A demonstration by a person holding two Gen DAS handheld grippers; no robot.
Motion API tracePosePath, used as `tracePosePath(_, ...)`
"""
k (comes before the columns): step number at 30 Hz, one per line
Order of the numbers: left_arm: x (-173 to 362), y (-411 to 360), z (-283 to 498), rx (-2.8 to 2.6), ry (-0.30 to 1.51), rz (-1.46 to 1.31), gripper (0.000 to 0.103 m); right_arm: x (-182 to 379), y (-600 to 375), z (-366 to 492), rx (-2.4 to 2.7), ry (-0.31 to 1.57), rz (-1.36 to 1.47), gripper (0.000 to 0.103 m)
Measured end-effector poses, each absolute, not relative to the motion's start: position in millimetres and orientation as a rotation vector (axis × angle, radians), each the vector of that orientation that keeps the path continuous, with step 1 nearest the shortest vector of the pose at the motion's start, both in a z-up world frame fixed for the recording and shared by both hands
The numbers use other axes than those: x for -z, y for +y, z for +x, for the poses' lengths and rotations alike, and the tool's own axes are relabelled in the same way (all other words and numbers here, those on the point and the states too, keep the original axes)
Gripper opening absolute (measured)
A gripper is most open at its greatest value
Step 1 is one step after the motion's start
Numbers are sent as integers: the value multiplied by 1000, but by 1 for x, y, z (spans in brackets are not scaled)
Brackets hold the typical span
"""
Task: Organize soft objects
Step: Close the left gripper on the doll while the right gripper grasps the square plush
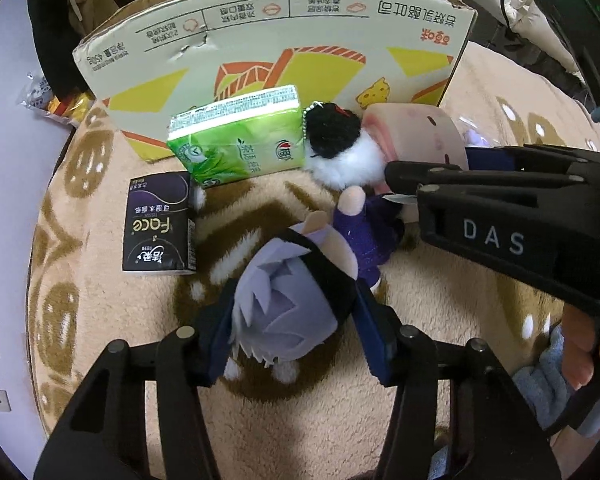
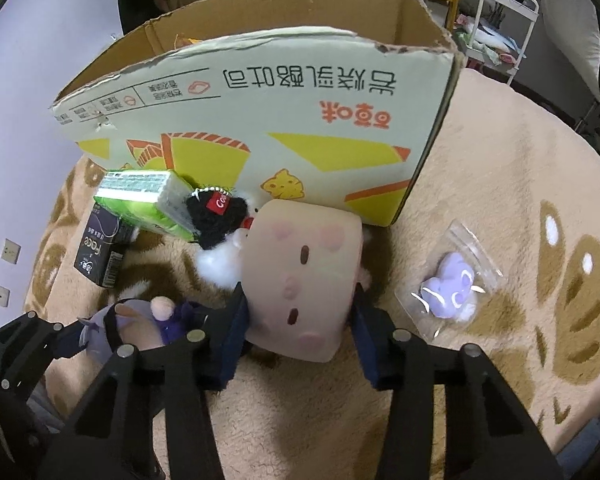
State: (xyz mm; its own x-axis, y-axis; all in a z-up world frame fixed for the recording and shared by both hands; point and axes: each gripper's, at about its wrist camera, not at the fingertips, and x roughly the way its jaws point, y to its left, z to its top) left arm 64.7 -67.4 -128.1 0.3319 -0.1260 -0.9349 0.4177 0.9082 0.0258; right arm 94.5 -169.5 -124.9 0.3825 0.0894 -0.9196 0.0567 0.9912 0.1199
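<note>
On the beige patterned blanket [image 2: 480, 184], a printed cardboard box [image 2: 300, 104] stands with its top open, and the soft things lie crowded against its near wall. At the box's left end a green tissue pack [image 1: 240, 136] leans tilted against the wall, with a black tissue pack [image 1: 158, 224] lying flat just in front of it. A black-and-white fluffy toy [image 1: 340, 148] touches the green pack's right end and presses against a pink block-shaped plush [image 2: 304, 280]. The right gripper [image 2: 296, 332] has its jaws set wide around this pink plush, both pads against its sides, so it appears to be gripping it. Nearer the blanket's front edge, the left gripper [image 1: 288, 340] is spread around the head of a lavender-haired doll [image 1: 292, 296] in dark purple clothes, pads touching either side, clamped on it. To the right of the pink plush, apart from it, a small purple toy in a clear bag [image 2: 452, 280] lies on the blanket.
</note>
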Motion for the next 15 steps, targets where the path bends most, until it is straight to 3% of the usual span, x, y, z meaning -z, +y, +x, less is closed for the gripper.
tracePosePath(7, 117, -55, 56, 302, 1172, 261, 54, 119, -172, 89, -12, 1180, 141, 37)
tracePosePath(15, 85, -42, 34, 211, 1065, 256, 54, 98, -176, 71, 27, 1145, 156, 36)
